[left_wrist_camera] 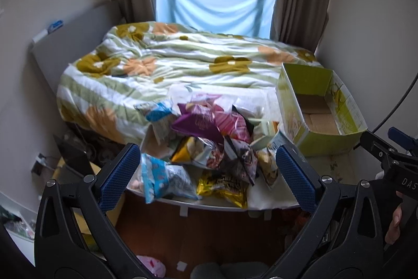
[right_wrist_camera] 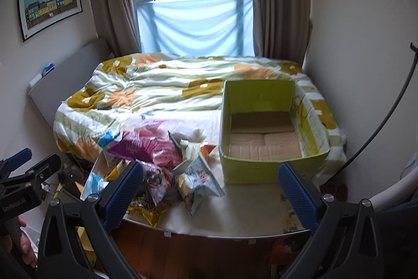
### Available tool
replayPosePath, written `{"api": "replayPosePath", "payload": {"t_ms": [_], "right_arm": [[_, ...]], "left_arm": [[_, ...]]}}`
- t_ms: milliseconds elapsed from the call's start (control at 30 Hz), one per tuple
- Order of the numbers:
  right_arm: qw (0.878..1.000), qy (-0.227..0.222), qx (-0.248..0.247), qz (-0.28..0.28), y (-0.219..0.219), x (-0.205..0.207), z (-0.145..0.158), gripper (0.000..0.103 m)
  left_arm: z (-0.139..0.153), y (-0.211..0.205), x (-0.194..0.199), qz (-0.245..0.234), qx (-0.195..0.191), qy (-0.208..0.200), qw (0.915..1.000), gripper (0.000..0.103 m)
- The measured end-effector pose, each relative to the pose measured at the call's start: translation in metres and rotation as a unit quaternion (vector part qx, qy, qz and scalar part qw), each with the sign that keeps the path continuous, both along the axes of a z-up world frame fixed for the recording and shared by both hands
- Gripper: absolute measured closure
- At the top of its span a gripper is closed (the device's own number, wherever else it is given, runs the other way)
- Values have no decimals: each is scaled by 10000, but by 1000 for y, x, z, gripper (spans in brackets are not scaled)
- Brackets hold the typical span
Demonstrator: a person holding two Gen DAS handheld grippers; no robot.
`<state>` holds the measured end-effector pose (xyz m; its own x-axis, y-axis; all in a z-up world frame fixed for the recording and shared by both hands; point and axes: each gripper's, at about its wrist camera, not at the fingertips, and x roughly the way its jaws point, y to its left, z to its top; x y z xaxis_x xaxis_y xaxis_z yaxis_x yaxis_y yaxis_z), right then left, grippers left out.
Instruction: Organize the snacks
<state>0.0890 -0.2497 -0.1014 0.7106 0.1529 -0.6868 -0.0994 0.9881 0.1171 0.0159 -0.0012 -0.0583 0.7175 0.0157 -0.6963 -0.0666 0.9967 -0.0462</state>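
A heap of snack bags (left_wrist_camera: 206,145) lies at the foot of the bed, seen too in the right wrist view as a snack pile (right_wrist_camera: 156,164). On top are a purple bag (left_wrist_camera: 194,123) and a pink bag (left_wrist_camera: 231,123); a gold bag (left_wrist_camera: 224,187) lies at the front edge. To their right stands a green cardboard box (left_wrist_camera: 321,106), which is empty; the box (right_wrist_camera: 266,132) fills the right wrist view's centre right. My left gripper (left_wrist_camera: 207,169) hangs open in front of the heap. My right gripper (right_wrist_camera: 210,187) is open, short of the box.
The bed (left_wrist_camera: 183,64) with a flowered duvet fills the room up to the window. A grey headboard (left_wrist_camera: 70,43) stands on the left. Wooden floor (left_wrist_camera: 198,234) lies below the bed's foot, with clutter at the left. A black cable (right_wrist_camera: 386,117) curves down the right wall.
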Motion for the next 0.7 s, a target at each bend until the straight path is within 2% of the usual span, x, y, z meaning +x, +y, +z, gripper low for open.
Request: {"api": "replayPosePath", "payload": {"t_ms": [367,533,700], "right_arm": [[9955,723,469,391,-6,29,-89,0],[9927,961,593,425,-3,43,-122,0],[9896,1235,621,408,3,59,-153,0]], "left_arm": [[-87,-18,43,-702,-216,735,9946,1],[-117,-25,82,-1176,-353,1116,9861,1],[-146,-33,118,-1601,-277,1466,9758,1]]}}
